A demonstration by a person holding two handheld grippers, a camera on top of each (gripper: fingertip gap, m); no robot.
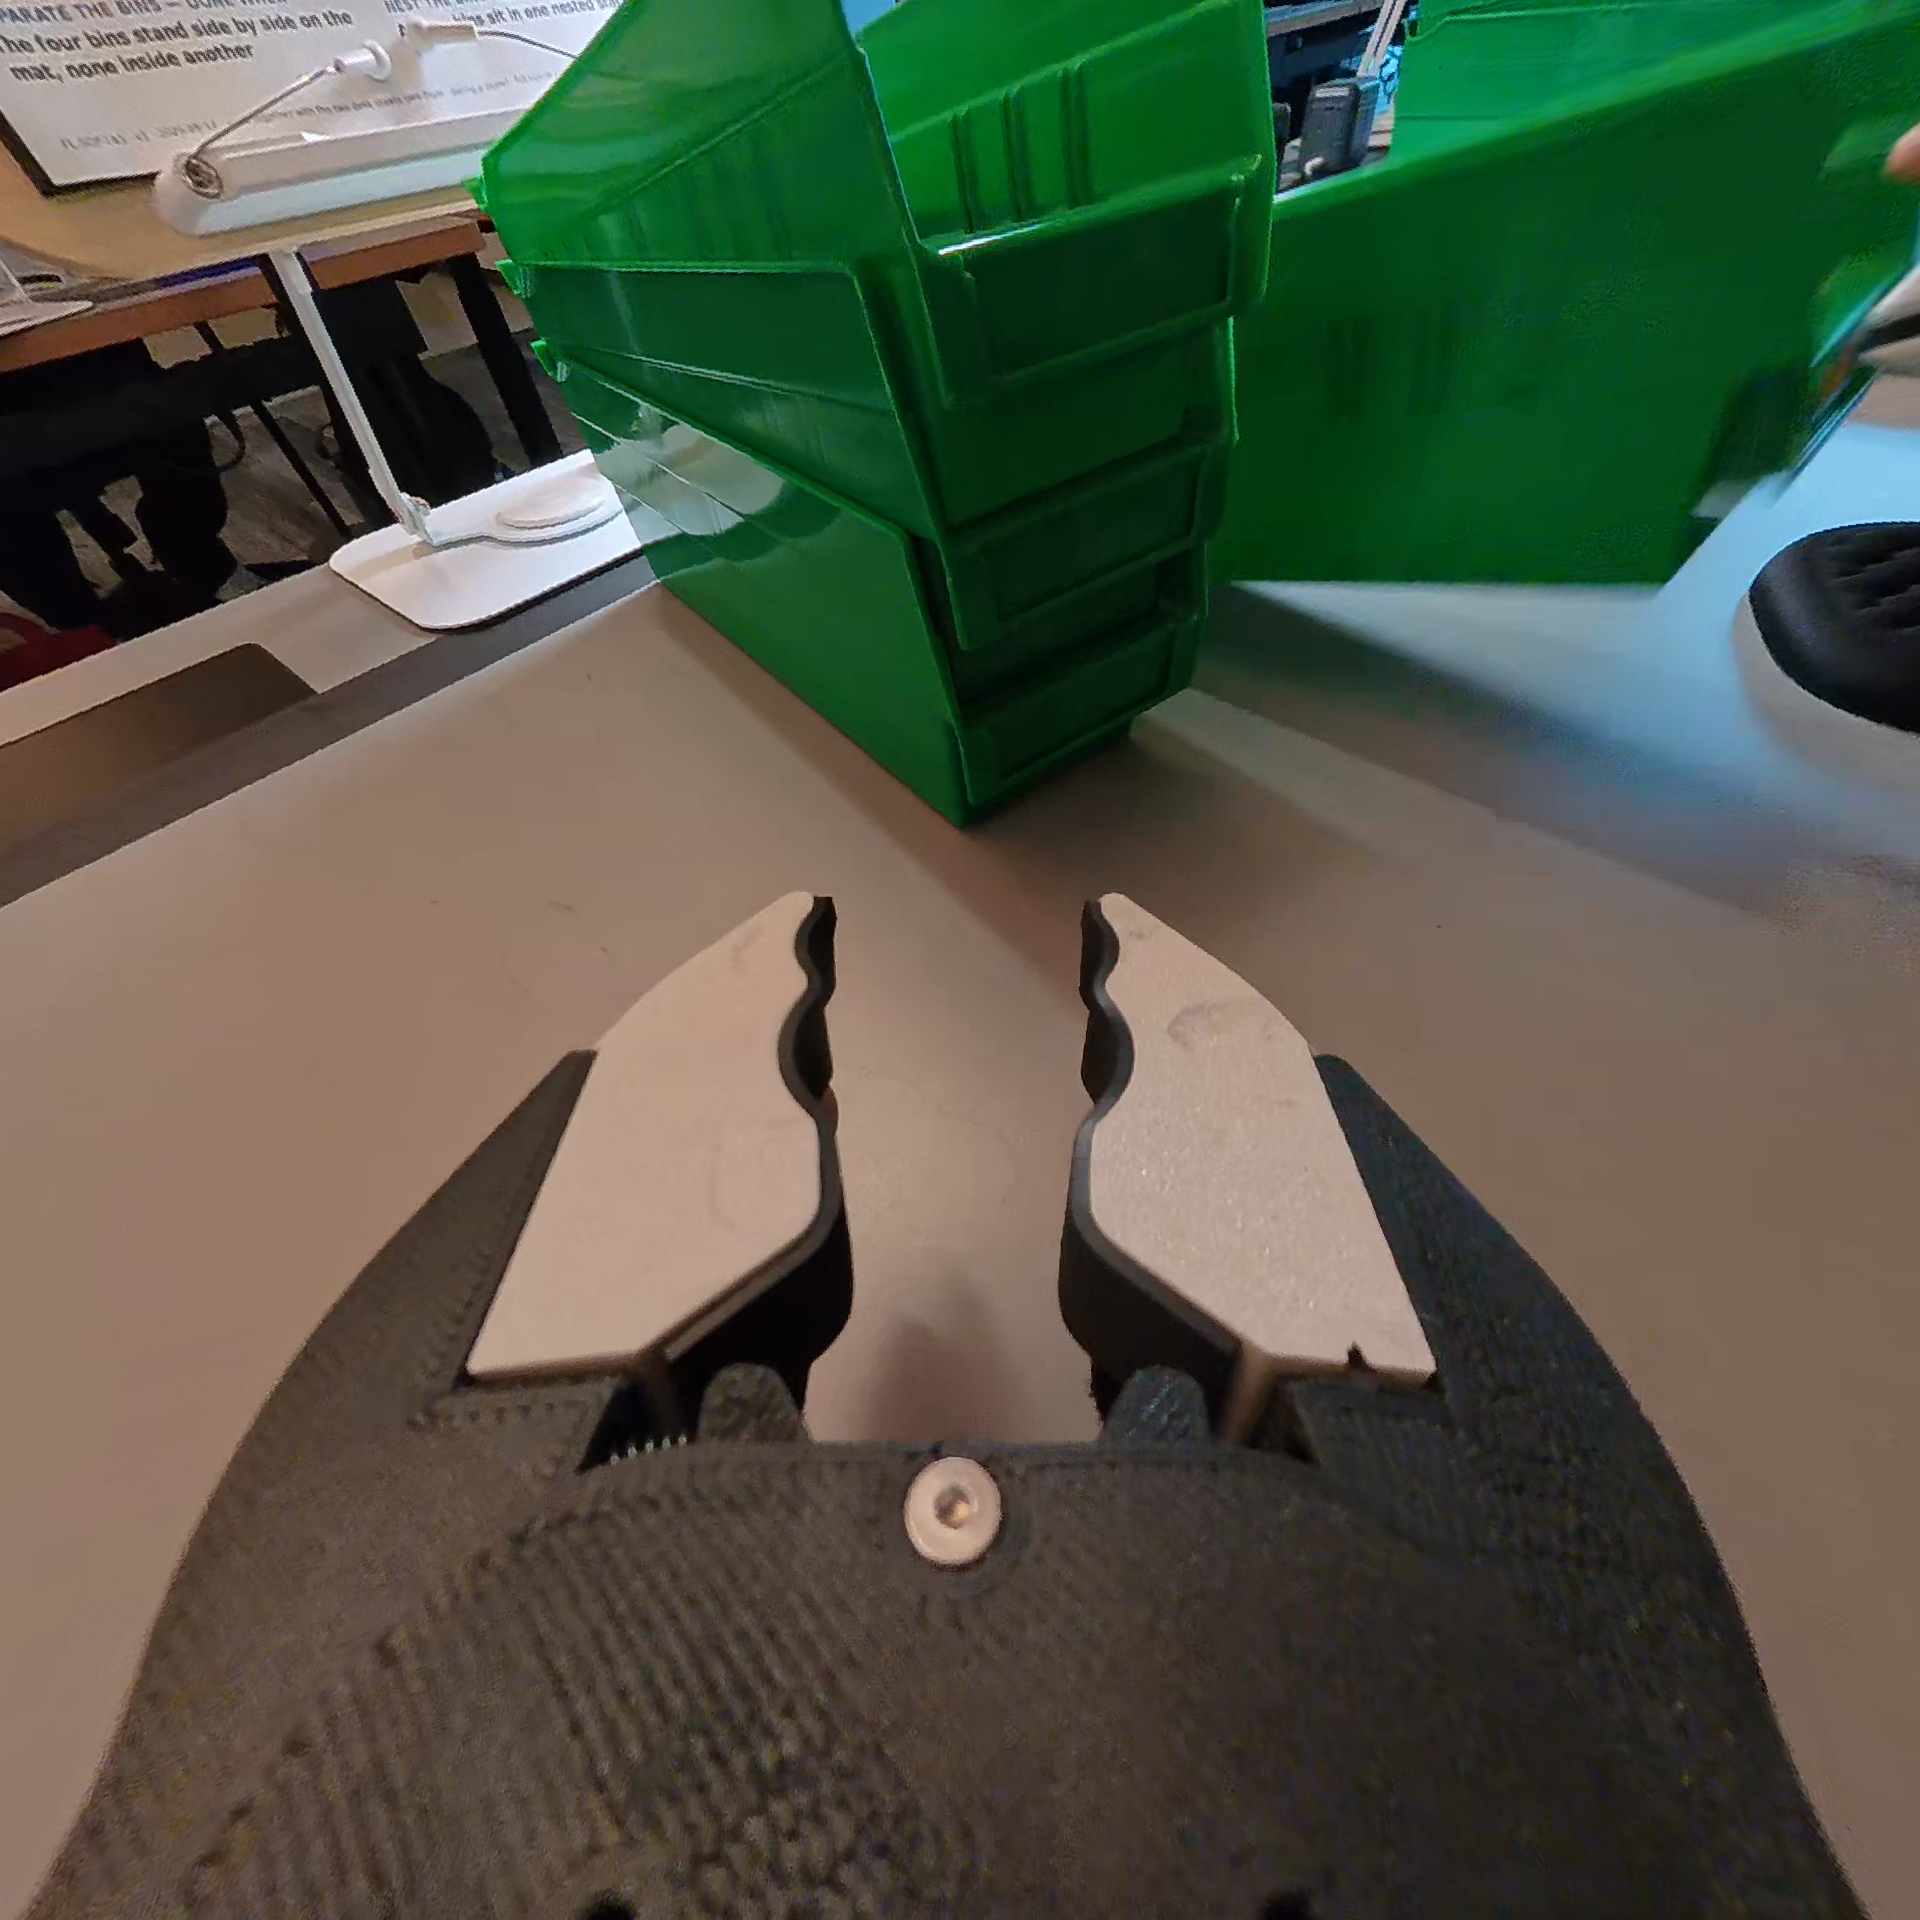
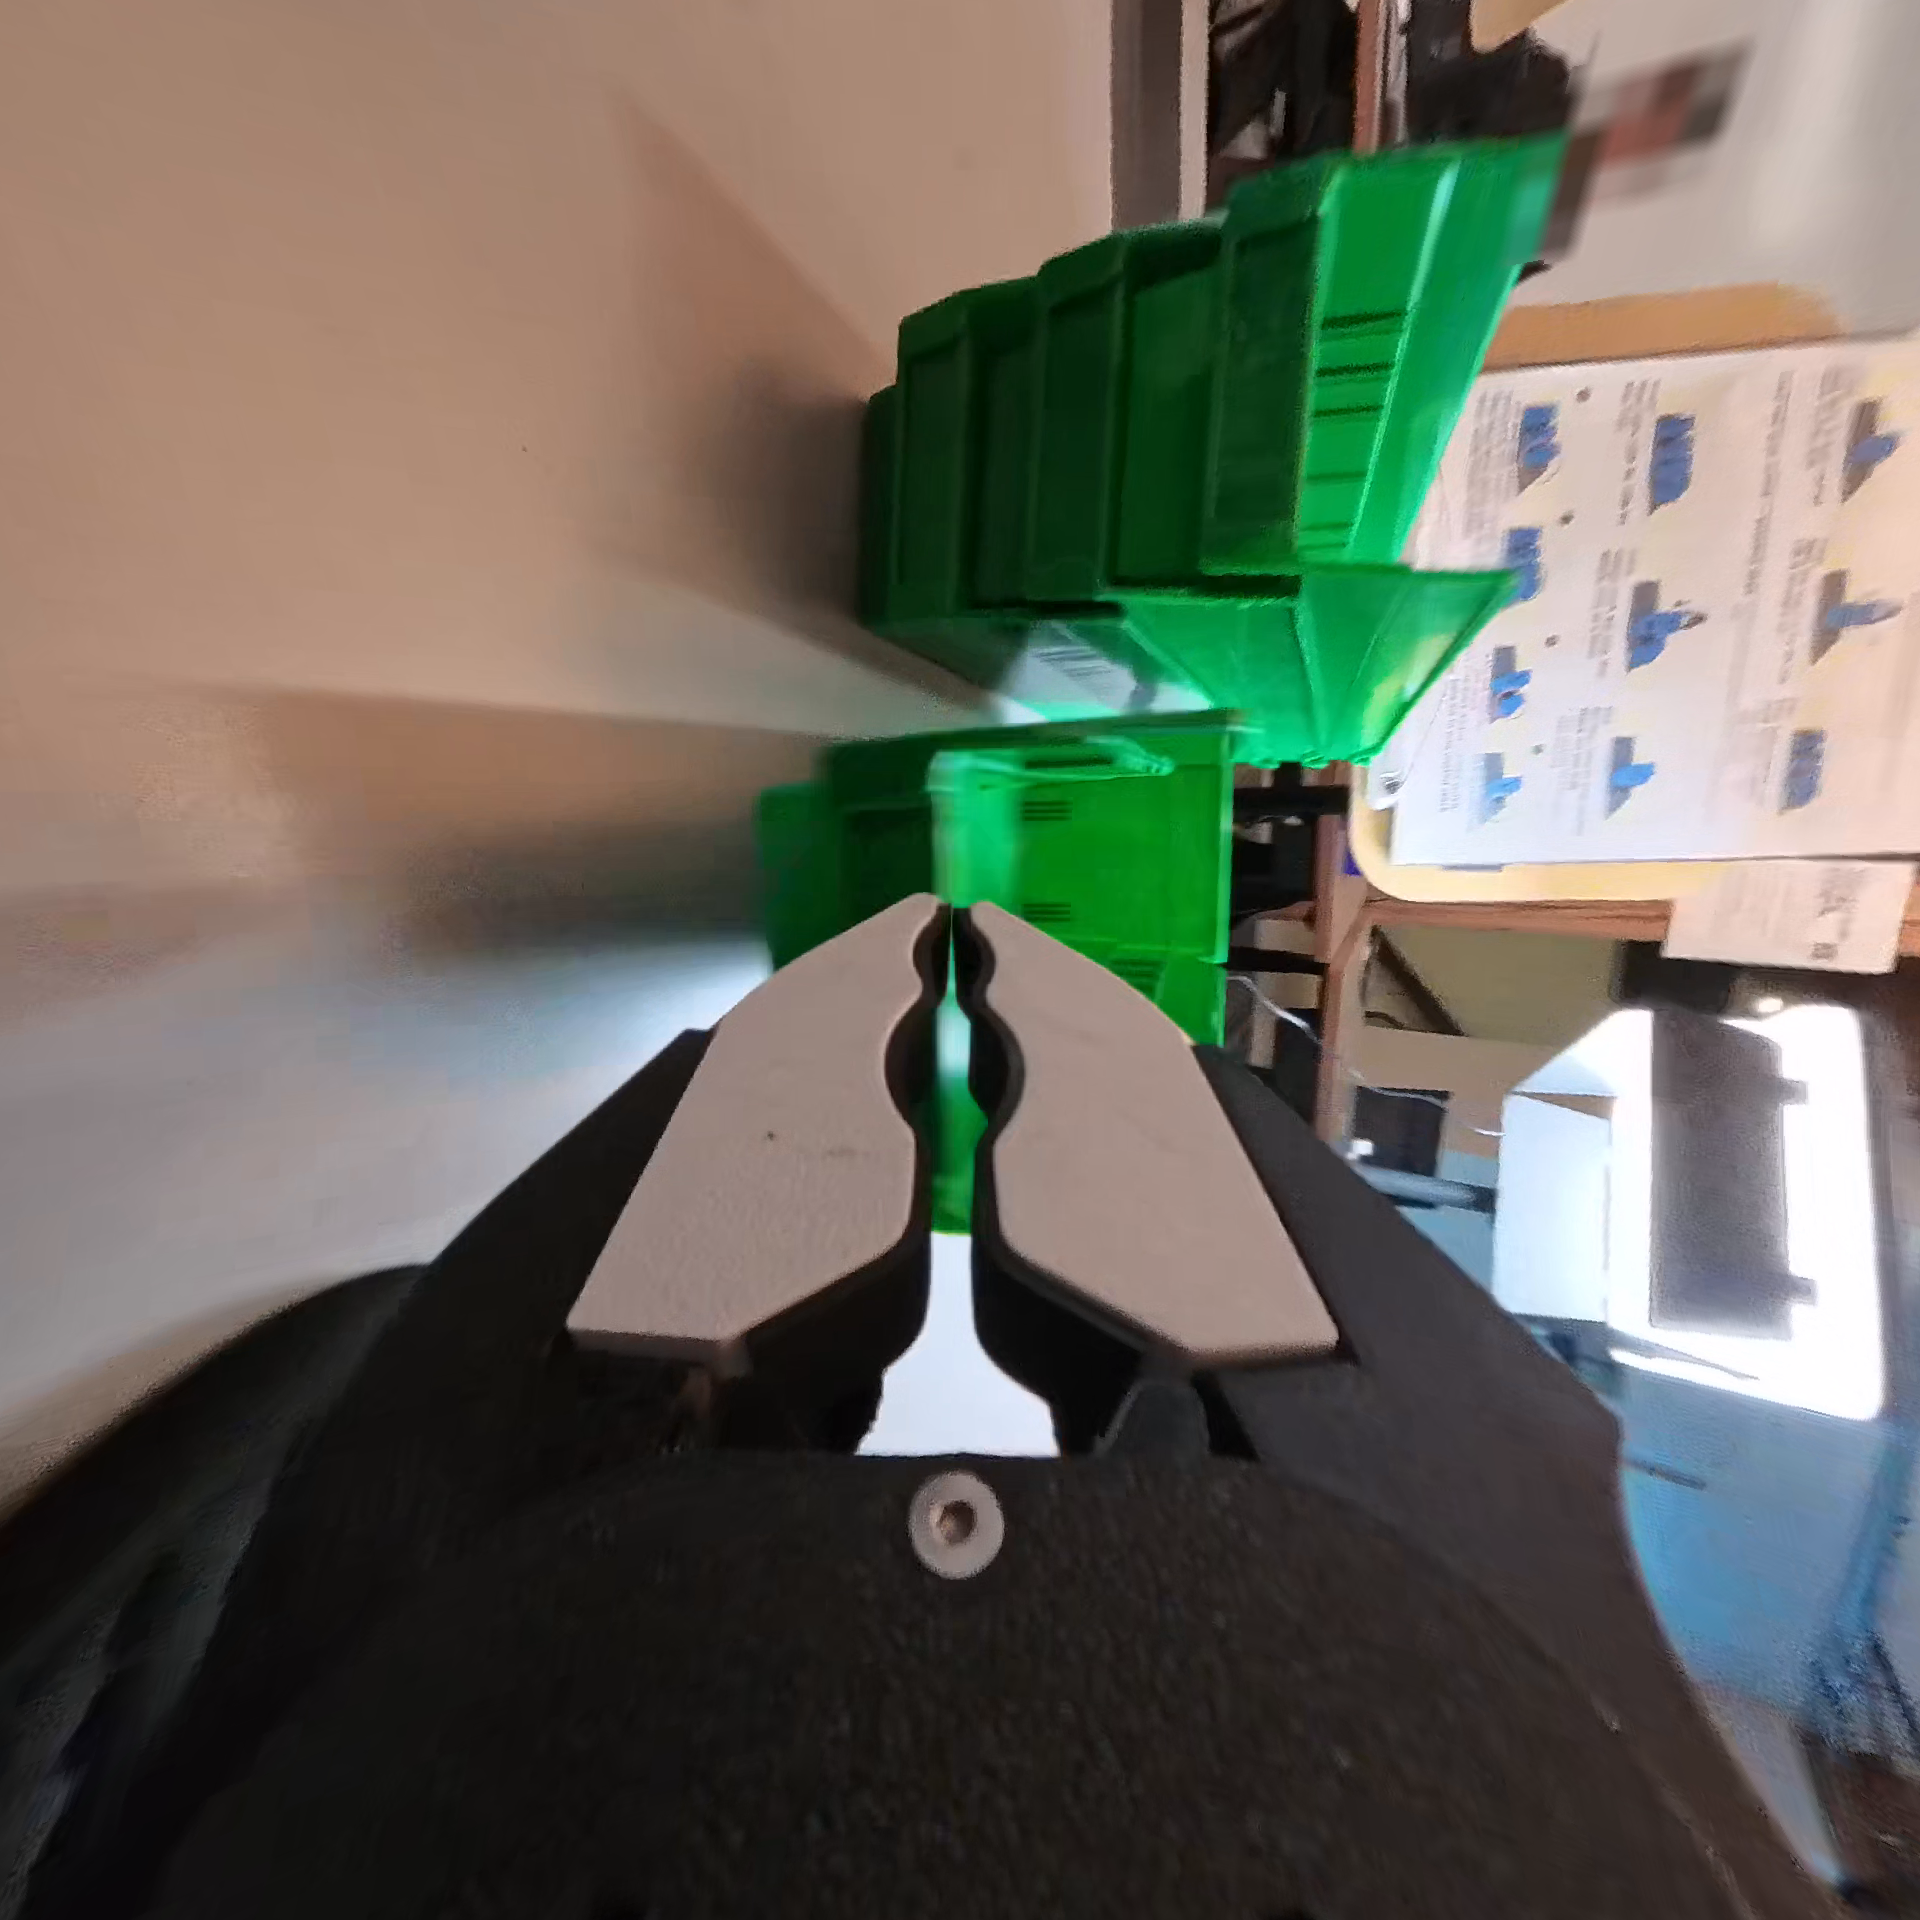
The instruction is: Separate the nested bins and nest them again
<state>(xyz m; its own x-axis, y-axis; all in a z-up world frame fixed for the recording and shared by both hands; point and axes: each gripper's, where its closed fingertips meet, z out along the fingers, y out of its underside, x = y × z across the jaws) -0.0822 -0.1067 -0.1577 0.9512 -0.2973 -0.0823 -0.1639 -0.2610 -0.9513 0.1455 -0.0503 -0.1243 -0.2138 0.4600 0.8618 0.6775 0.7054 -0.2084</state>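
A stack of several nested green bins (image 1: 935, 468) stands on the grey mat (image 1: 416, 1039), its open fronts facing me; the topmost one sits tilted up. My left gripper (image 1: 956, 914) is open and empty, low over the mat a short way in front of the stack. A separate green bin (image 1: 1507, 364) hangs blurred to the right of the stack. My right gripper (image 2: 951, 914) is shut on a thin wall of that separate bin (image 2: 1039, 862). The stack (image 2: 1143, 436) shows beside it in the right wrist view, which is rolled sideways.
A white lamp stand base (image 1: 468, 561) rests on the mat left of the stack. A black round object (image 1: 1839, 623) sits at the right edge. A printed sheet (image 2: 1662, 623) and a wooden desk (image 1: 208, 281) lie beyond the mat. The left gripper's tips are roughly 25 centimetres from the right gripper's.
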